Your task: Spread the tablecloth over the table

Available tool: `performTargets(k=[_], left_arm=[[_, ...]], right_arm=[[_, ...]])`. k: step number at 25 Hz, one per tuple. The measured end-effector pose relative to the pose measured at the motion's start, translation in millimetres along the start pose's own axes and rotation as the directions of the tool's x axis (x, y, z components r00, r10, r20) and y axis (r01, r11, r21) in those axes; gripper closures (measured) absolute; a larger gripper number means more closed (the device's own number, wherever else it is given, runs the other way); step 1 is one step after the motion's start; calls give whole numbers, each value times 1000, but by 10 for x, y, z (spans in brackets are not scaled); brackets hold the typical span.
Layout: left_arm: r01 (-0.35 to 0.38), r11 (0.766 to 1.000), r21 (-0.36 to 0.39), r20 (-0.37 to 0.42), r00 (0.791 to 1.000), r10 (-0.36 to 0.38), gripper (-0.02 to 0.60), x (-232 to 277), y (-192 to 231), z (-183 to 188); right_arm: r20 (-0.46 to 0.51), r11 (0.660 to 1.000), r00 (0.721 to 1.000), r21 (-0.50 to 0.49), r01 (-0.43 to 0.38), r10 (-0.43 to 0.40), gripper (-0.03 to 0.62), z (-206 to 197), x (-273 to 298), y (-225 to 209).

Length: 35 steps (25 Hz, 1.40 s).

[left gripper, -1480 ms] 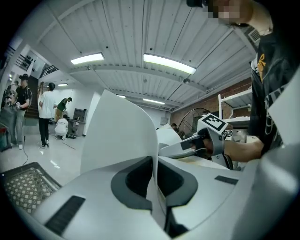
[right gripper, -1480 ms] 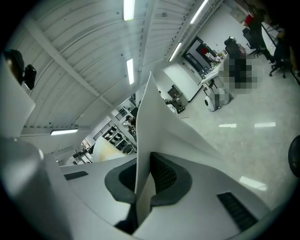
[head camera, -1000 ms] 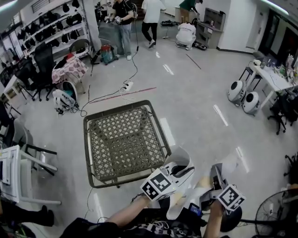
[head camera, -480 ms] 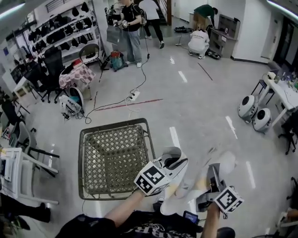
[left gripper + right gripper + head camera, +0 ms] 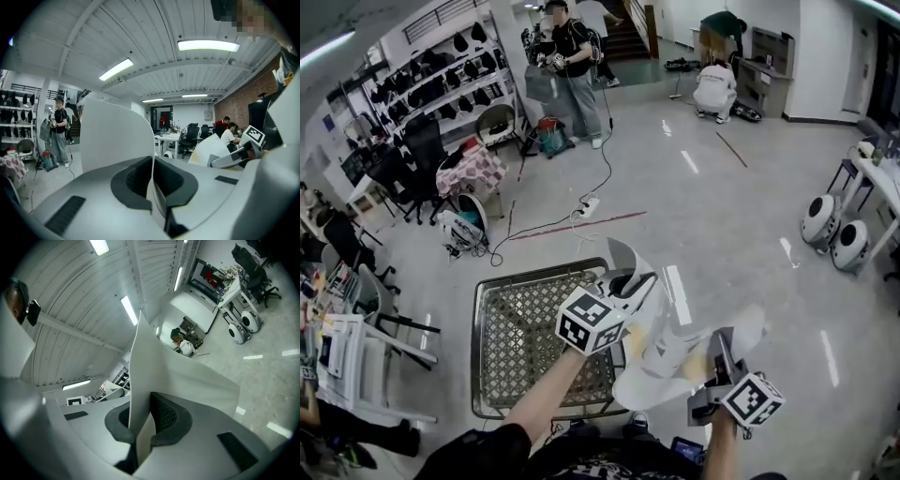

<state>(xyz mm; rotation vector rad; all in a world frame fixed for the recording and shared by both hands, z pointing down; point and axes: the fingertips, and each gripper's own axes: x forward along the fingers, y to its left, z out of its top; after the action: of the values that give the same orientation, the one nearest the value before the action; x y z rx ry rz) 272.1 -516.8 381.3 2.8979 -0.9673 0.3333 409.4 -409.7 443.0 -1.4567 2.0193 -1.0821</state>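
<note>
Early stage: left gripper [image 5: 626,281] and right gripper [image 5: 719,354] each pinch an edge of the tablecloth [image 5: 661,356], held bunched in the air by the near right corner of the bare table [image 5: 478,349], none laid yet.

The left gripper [image 5: 152,187] clamps a fold of white tablecloth [image 5: 112,136].

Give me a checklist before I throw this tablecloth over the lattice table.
1. Left gripper jaws clamped on the tablecloth: ok.
2. Right gripper jaws clamped on it: ok.
3. Tablecloth opened out between the grippers: not ok, bunched.
4. Tablecloth above the lattice table: not ok, mostly off its right side.
5. Nothing lying on the lattice table: ok.
6. Which cloth edges are held: cannot tell.
</note>
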Motion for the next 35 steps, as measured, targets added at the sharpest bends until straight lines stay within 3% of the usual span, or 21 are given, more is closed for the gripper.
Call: performTargets(k=[4, 10, 16, 20, 24, 28, 32, 35], left_arm=[[-49, 999, -7, -2, 999, 49, 560, -85, 435, -10], [-95, 994, -54, -42, 995, 92, 558, -457, 1156, -168], [-171, 978, -121, 3, 985, 172, 557, -1068, 2007, -369], [-249, 956, -157, 39, 965, 258, 557, -1661, 2744, -376], [-348, 923, -166, 92, 926, 366, 556, -2346, 3474, -218], [-467, 876, -119, 119, 869, 480, 555, -3126, 4065, -128], [-575, 805, -147, 117, 798, 592, 555, -3957, 4392, -376], [-649, 738, -184, 54, 743, 667, 554, -4572, 4516, -869]], right_arm=[[-43, 999, 999, 42, -18, 19, 577, -265, 211, 20], [-127, 996, 990, 64, -58, 66, 577, -773, 623, 532], [-162, 994, 981, 39, -102, 107, 577, -1275, 1126, 1036], [-130, 992, 983, 15, -127, 128, 577, -1446, 1494, 1447], [-92, 987, 984, -45, -154, 150, 577, -1439, 1875, 1969], [-101, 980, 977, -37, -195, 190, 576, -1694, 2248, 2269], [-145, 976, 970, -67, -207, 195, 576, -2003, 2521, 2520], [-196, 973, 958, -50, -225, 211, 576, -2328, 2646, 2663]])
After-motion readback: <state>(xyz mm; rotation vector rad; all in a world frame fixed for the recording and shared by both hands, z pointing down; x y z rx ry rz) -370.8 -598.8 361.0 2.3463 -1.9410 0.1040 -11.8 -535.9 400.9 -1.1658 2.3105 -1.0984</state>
